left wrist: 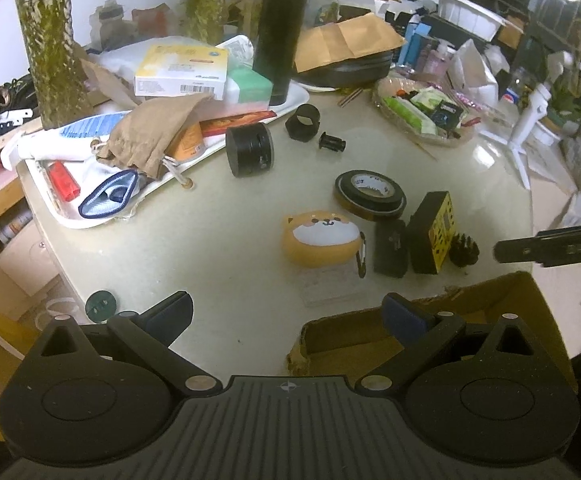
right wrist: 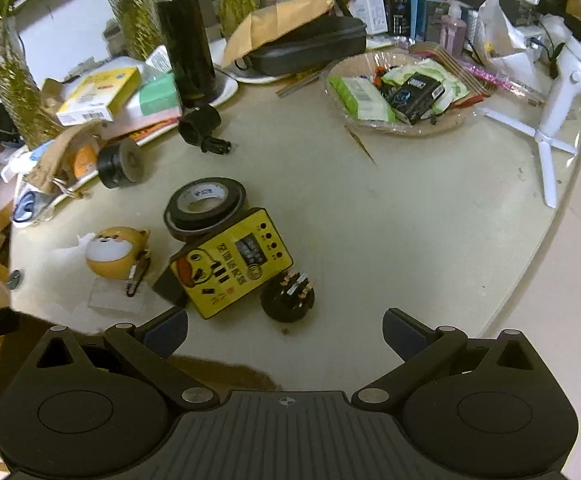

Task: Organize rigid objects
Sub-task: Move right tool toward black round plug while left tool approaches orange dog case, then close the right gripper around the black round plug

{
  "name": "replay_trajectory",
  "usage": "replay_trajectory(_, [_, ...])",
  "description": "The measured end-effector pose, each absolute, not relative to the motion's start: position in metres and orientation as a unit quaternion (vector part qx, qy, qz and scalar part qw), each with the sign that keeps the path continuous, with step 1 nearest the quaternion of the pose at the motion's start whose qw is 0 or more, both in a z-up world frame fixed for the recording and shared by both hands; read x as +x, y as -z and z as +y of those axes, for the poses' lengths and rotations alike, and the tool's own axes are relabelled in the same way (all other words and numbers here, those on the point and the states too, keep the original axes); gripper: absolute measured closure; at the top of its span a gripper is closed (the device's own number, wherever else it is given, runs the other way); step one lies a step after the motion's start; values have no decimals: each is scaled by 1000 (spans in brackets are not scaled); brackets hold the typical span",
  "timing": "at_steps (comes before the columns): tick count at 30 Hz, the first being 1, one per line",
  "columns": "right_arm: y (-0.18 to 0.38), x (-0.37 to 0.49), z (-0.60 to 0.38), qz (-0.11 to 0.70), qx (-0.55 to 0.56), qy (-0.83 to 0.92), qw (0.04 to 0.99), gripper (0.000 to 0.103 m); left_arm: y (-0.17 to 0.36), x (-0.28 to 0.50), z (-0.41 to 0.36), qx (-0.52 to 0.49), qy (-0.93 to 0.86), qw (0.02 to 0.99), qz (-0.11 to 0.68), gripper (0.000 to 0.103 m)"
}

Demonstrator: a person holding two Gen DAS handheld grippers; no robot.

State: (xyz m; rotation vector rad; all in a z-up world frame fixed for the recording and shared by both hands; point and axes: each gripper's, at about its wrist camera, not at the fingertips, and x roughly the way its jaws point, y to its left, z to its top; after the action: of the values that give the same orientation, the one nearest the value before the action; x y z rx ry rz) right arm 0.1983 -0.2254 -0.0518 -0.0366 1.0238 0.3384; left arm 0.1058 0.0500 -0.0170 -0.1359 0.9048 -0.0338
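On the pale round table [left wrist: 218, 216] lie an orange shiba-dog case [left wrist: 320, 240], a black tape roll [left wrist: 370, 194], a yellow-faced black box [left wrist: 430, 234], a flat black block [left wrist: 390, 248], a small black round part [left wrist: 465, 249], a black cylinder [left wrist: 249, 149], a black ring [left wrist: 303, 122] and a small black plug [left wrist: 332, 143]. My left gripper [left wrist: 288, 316] is open and empty above the near table edge, beside an open cardboard box [left wrist: 490, 300]. My right gripper [right wrist: 284, 330] is open and empty, just in front of the yellow box [right wrist: 230, 266] and round part [right wrist: 287, 298].
A white tray [left wrist: 90, 222] of clutter with a tall black bottle [left wrist: 280, 36] fills the back left. A clear bowl of packets [right wrist: 398, 92] and a white tripod [right wrist: 558, 100] stand at the back right. The right gripper's arm [left wrist: 554, 246] shows at the right of the left wrist view.
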Motion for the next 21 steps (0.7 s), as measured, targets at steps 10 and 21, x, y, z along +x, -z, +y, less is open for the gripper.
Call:
replay_trajectory(10, [83, 234, -217, 530, -25, -165, 832, 21, 20, 107, 49, -67, 22, 896, 438, 0])
replay_trajectory(21, [104, 246, -205, 545, -45, -166, 820, 56, 20, 108, 50, -73, 22, 896, 438, 0])
